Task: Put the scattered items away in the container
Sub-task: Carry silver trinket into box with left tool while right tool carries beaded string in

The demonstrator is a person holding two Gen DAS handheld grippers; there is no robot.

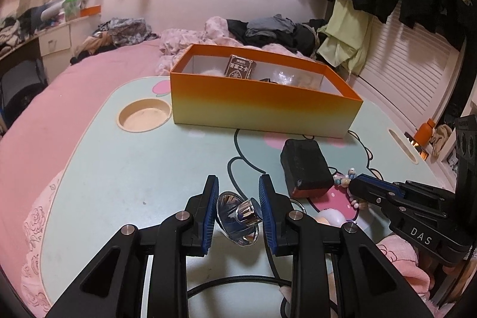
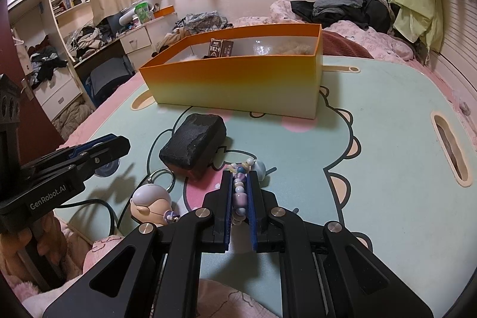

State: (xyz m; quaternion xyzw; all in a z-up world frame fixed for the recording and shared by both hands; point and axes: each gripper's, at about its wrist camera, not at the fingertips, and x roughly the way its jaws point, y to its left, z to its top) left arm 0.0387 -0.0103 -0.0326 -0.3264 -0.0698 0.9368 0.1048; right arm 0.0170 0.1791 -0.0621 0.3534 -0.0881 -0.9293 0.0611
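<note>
An orange open box (image 1: 262, 106) (image 2: 238, 85) stands at the far side of the mint-green lap table (image 1: 119, 169), with a brown card pack (image 1: 240, 67) and other items inside. My left gripper (image 1: 238, 184) (image 2: 98, 151) is shut on a shiny silver cone-shaped piece (image 1: 238, 216), held just above the table. My right gripper (image 2: 240, 175) (image 1: 357, 184) is shut on a pastel bead bracelet (image 2: 240, 192) (image 1: 342, 178) low over the table. A black block with a red base (image 1: 304, 169) (image 2: 193, 145) lies between the grippers and the box.
A small doll head (image 2: 150, 200) (image 1: 331, 216) and a wire ring (image 2: 162, 178) lie near the front edge beside a black cable (image 1: 232, 282). The table has a round cup recess (image 1: 144, 115) and a slot (image 2: 450, 151). It rests on a pink bed with piled clothes behind.
</note>
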